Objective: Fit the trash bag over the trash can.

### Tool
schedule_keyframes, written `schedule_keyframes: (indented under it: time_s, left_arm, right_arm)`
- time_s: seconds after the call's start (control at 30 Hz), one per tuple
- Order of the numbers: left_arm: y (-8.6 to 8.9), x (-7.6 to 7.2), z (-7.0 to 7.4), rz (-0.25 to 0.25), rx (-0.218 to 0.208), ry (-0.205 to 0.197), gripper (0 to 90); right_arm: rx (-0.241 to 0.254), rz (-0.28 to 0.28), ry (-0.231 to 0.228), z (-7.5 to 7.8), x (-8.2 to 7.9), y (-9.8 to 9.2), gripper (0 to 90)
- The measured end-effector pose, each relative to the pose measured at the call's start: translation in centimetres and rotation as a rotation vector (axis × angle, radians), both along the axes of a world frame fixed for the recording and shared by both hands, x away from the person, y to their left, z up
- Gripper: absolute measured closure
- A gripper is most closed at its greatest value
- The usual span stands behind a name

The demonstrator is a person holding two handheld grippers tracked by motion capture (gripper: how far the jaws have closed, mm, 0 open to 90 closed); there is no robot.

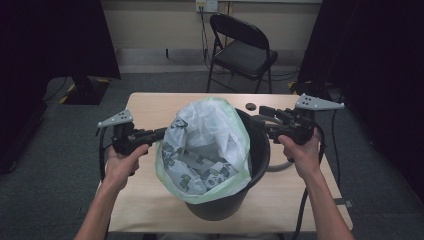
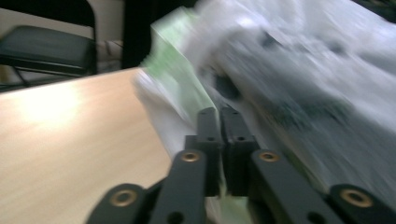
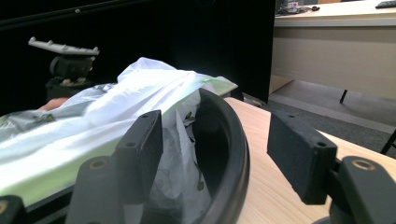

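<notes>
While the left tongs (image 2: 219, 122) pinch the bin liner (image 1: 207, 150) at its nine-o'clock edge (blurred, likely gripped), the right tongs (image 3: 215, 154) gape around the bucket (image 1: 260, 150) rim at three o'clock, mid-bench (image 1: 150, 200); liner only partly fitted.

Folding chair (image 1: 243, 50) behind table (image 1: 150, 107); small dark disc (image 1: 250, 106).

This looks like a recording room or lab rather than a home. Black curtains (image 1: 60, 40) hang at both sides, grey carpet (image 1: 55, 165) covers the floor, and a black folding chair (image 1: 243, 50) stands beyond the far edge of the small wooden counter (image 1: 150, 107). Cables run to a wall socket (image 1: 206, 6) on the bare beige wall.
</notes>
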State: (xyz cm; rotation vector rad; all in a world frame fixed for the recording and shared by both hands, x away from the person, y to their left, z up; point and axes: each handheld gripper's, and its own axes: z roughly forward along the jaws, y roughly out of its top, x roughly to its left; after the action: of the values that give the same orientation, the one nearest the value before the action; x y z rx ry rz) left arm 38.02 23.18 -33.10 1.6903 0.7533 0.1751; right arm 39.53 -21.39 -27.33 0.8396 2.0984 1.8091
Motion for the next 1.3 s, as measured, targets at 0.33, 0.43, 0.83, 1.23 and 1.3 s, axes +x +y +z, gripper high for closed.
schedule_keyframes:
  time_s: [0.33, 0.43, 0.83, 1.23, 1.3]
  left_arm:
    - [0.2, -0.8, 3.3, 0.021, -0.106, -0.081, 68.7]
    - [-0.7, -0.8, 3.2, 0.011, -0.099, -0.084, 68.1]
    - [-1.2, -1.2, 3.1, -0.004, -0.096, -0.09, 68.6]
    - [-0.9, -1.8, 3.1, -0.007, -0.081, -0.107, 68.5]
    - [-1.0, -1.8, 3.1, -0.006, -0.081, -0.106, 68.5]
  right_arm:
    - [0.016, 0.058, 0.015, 0.5, -0.2, 1.0, 34.8]
    - [0.025, 0.066, 0.023, 0.6, -0.3, 1.0, 34.6]
    - [0.019, 0.155, 0.091, 0.8, -0.7, 1.9, 34.5]
    - [-0.01, 0.233, 0.141, 0.9, -0.6, 2.7, 53.7]
    - [-0.018, 0.238, 0.131, 0.9, -0.8, 2.7, 60.9]
